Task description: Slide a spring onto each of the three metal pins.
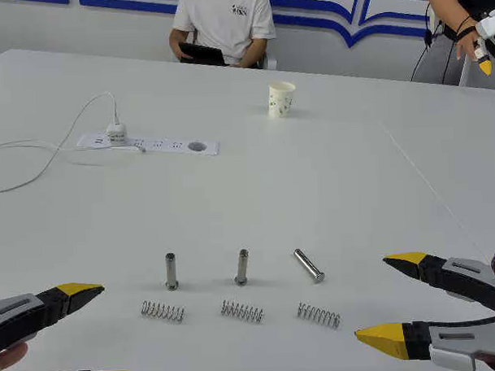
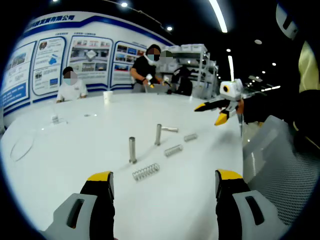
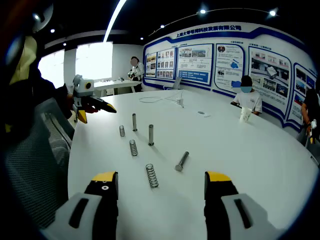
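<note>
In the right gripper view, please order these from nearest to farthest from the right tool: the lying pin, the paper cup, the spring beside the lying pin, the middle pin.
1. Spring, just ahead of the right tool.
2. Lying pin, just beyond, slightly right.
3. Middle pin, upright, farther back, slightly left.
4. Paper cup, far back on the right.

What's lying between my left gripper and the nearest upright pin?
One spring, lying loose on the white table, sits between the left gripper and that pin. The left gripper view shows it most plainly.
</note>
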A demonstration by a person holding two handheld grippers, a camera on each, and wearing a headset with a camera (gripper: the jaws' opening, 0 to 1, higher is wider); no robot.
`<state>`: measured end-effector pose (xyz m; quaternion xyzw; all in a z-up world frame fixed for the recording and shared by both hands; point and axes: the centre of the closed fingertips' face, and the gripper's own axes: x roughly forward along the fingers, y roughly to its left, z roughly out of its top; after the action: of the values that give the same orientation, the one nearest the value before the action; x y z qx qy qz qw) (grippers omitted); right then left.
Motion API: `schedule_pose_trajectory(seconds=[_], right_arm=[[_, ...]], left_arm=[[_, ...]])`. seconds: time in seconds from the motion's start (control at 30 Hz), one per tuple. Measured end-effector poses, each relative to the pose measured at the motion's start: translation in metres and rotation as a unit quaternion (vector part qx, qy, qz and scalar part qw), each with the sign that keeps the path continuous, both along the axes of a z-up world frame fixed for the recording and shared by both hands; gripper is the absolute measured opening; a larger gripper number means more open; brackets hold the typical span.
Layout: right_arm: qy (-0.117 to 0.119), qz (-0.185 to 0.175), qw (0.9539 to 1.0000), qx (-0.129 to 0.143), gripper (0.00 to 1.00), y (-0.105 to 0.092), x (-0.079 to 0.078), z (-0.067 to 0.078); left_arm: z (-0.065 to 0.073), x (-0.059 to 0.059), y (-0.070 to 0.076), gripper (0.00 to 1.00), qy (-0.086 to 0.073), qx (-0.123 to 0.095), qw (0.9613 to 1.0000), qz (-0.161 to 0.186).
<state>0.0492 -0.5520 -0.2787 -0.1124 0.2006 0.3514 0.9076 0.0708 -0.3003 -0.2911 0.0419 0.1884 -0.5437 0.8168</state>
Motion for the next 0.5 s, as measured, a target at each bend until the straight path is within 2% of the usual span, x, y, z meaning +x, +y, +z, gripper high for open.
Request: schedule_pose_trajectory(seconds=[0.5], right_arm=[[0.0,0.0,1.0,0.002,0.71,0.0042,0.001,0.0011]], left_arm=[[0.0006,-0.0014,0.0027,0.85,0.001,-0.002,1.0,0.004]])
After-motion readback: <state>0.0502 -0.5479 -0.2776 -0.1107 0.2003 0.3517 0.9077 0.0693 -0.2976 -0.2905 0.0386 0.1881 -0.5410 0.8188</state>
